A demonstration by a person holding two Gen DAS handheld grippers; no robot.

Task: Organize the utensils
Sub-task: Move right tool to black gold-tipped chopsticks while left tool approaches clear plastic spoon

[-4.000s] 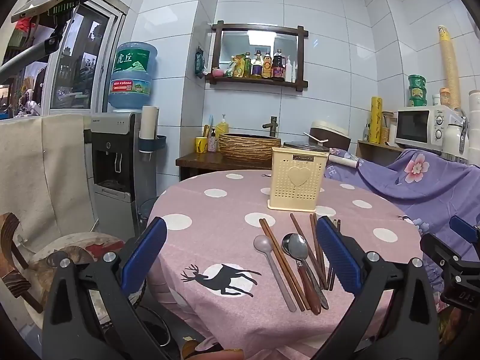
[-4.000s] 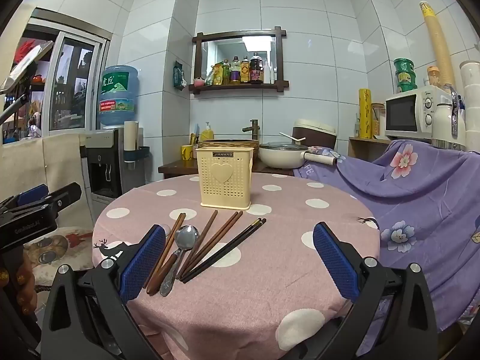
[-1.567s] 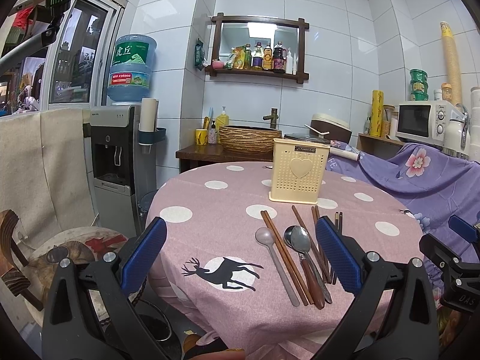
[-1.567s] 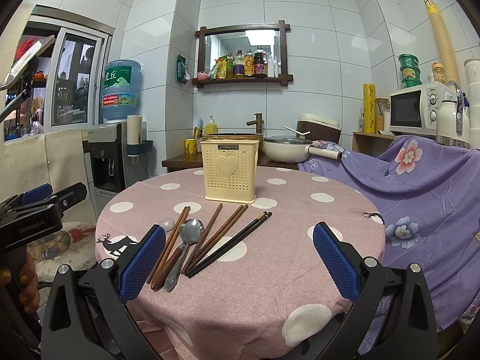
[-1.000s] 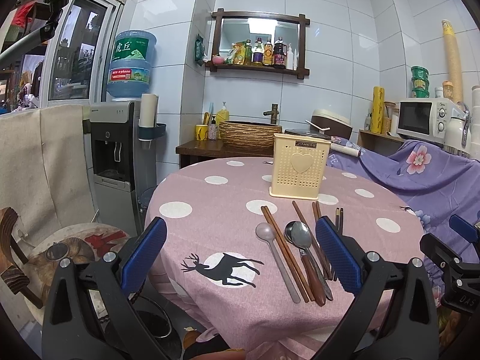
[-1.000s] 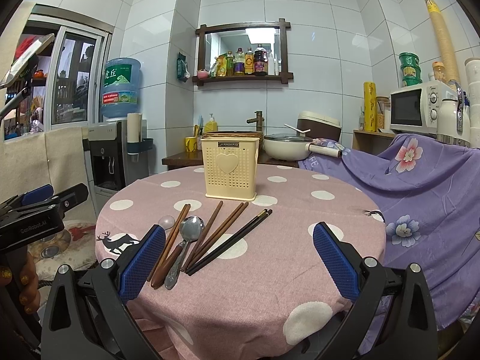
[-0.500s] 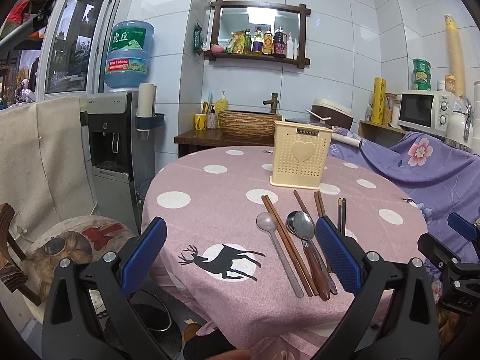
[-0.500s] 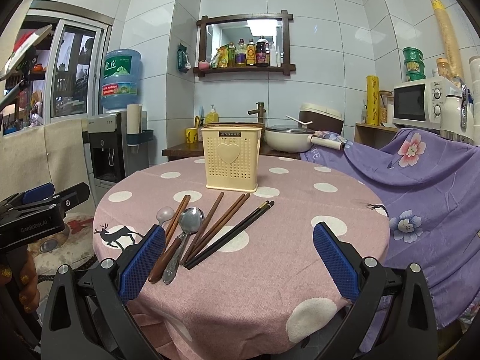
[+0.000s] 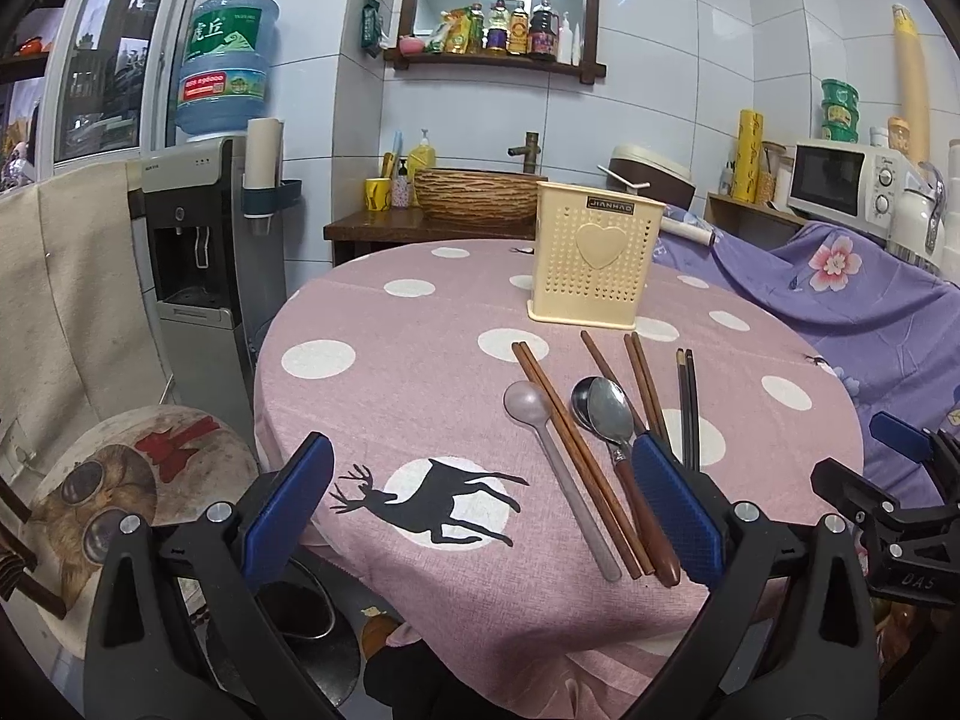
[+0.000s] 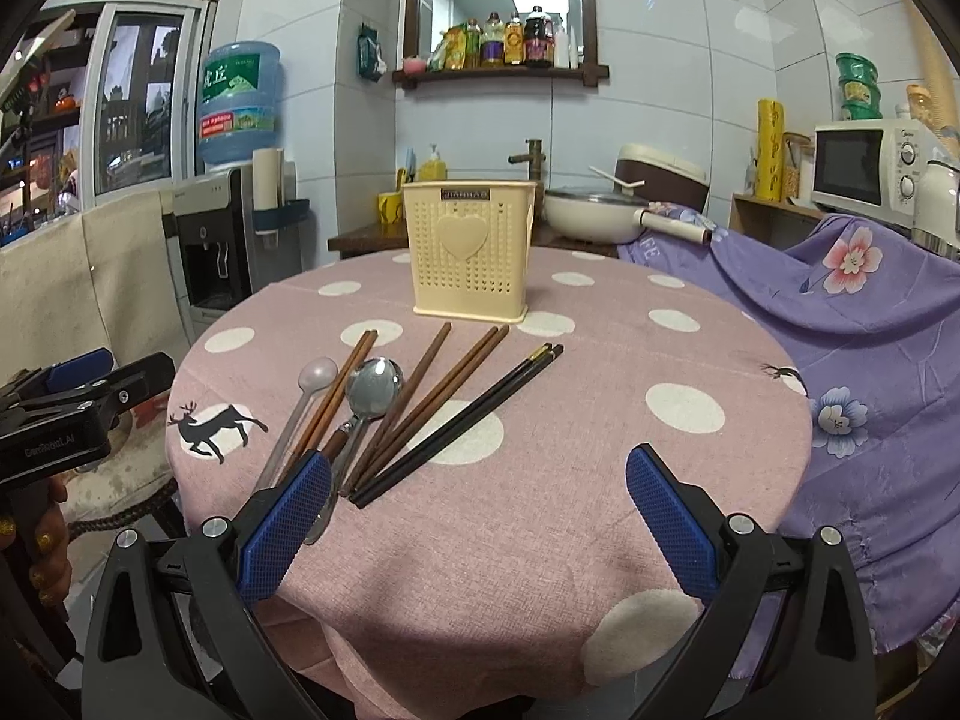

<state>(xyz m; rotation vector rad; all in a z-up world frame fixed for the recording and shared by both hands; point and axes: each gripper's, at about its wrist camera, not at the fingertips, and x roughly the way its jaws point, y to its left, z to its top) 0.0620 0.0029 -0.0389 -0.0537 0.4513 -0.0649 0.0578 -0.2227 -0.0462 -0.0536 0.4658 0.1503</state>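
Observation:
A cream perforated utensil holder [image 9: 594,261] [image 10: 469,249] stands upright on the round pink polka-dot table [image 9: 390,372] [image 10: 600,360]. In front of it lie a pale plastic spoon [image 9: 543,447] [image 10: 303,399], brown chopsticks [image 9: 570,450] [image 10: 432,402], a metal spoon with a brown handle [image 9: 612,414] [image 10: 372,387] and black chopsticks [image 9: 689,402] [image 10: 462,426]. My left gripper [image 9: 480,510] is open and empty at the table's near edge, left of the utensils. My right gripper [image 10: 477,519] is open and empty over the near edge, its left finger by the utensil handles.
A water dispenser [image 9: 204,228] and a stool [image 9: 138,468] stand left of the table. A purple flowered cloth [image 10: 840,300] covers furniture at right. A sink counter [image 9: 420,222], a pan [image 10: 594,213] and a microwave [image 10: 870,162] are behind.
Both grippers have come a little closer to the table and tipped downward; the utensils sit lower and larger in view. Nothing on the table has moved.

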